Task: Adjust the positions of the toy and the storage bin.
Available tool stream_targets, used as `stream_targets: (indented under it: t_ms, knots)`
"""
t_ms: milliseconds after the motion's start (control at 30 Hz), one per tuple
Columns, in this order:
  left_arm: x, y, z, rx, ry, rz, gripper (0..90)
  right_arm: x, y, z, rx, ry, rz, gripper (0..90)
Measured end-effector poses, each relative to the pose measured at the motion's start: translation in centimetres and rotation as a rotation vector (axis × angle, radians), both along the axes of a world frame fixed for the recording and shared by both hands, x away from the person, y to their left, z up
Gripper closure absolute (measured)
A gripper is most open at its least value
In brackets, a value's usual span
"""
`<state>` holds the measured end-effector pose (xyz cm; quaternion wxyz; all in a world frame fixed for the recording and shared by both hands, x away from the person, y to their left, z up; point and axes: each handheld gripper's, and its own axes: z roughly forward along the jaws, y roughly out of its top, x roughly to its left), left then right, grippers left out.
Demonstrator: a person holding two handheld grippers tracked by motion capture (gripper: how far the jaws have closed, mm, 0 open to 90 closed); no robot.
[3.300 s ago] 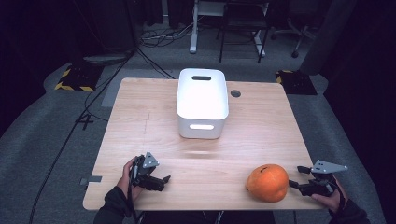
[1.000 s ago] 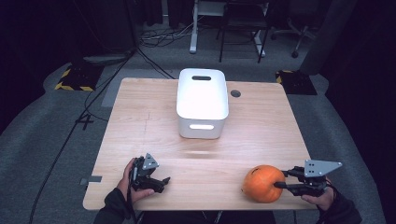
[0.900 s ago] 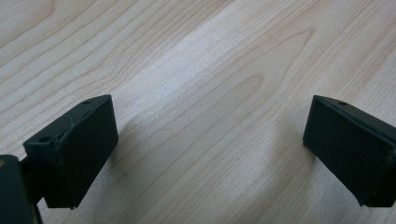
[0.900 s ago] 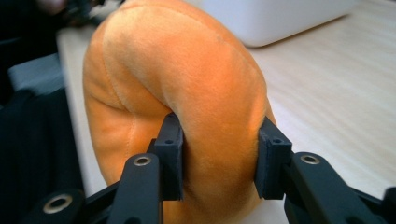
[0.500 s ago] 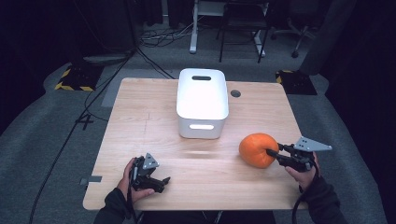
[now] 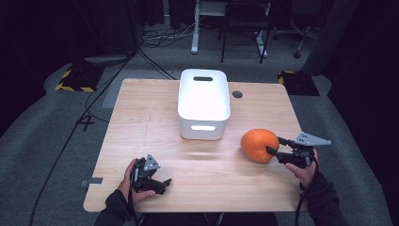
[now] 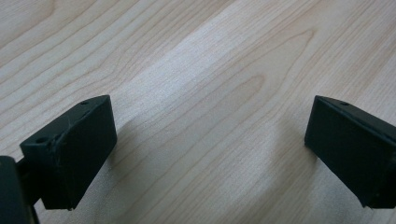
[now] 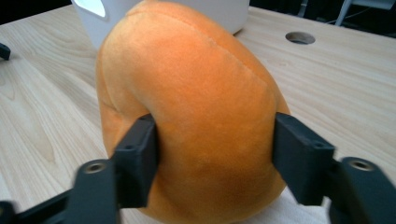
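Observation:
An orange plush ball [image 6: 258, 144] hangs just above the wooden table [image 6: 155, 127], right of the white bin [image 6: 203, 102]. My right gripper [image 6: 273, 146] is shut on it from the right side. In the right gripper view both black jaws press into the soft orange plush ball [image 8: 187, 112], denting it, with my right gripper [image 8: 215, 154] closed around its lower half. My left gripper [image 6: 162, 183] rests low at the table's front left, held in a hand. In the left gripper view my left gripper [image 7: 210, 140] stands open over bare wood, nothing between the jaws.
The white bin sits upside down at the table's middle back, with a slot handle [image 6: 203, 127] facing me. A round cable hole [image 6: 237, 94] lies right of it. Chairs and cables fill the dark floor behind the table.
My right gripper closed on the orange ball at the front right, then carried it up and toward the bin. The left gripper stayed put.

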<state>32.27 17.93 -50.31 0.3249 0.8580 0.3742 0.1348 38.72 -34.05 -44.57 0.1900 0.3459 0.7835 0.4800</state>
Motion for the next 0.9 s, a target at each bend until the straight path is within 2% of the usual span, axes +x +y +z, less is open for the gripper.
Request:
stream_targets:
  t_ms: [33,167,233,367,533,667,900]
  knots:
    - [0.0,0.0,0.0,0.0,0.0,0.0,2.6,0.0,-0.2,0.0,0.001,-0.001,-0.001,26.8]
    - [0.0,0.0,0.0,-0.003,0.002,0.002,2.4,-0.1,-0.5,-0.2,-0.032,0.014,0.019,18.0]
    - [0.0,0.0,0.0,-0.007,0.007,0.001,2.4,-0.3,-0.5,-0.1,-0.043,0.015,0.049,17.7]
    - [0.0,-0.1,0.0,-0.007,0.005,0.001,2.3,-0.5,-0.5,0.2,-0.06,-0.007,0.064,18.1]
    - [0.0,-0.1,0.0,-0.006,0.005,0.0,2.3,-0.8,-0.2,1.2,-0.039,-0.039,0.093,19.0]
    - [0.0,-0.1,0.0,-0.006,0.006,0.0,2.3,-0.8,0.4,2.1,-0.039,-0.06,0.14,18.4]
    - [0.0,-0.1,0.0,-0.006,0.005,0.0,2.3,-0.1,1.7,3.1,-0.071,-0.082,0.19,16.6]
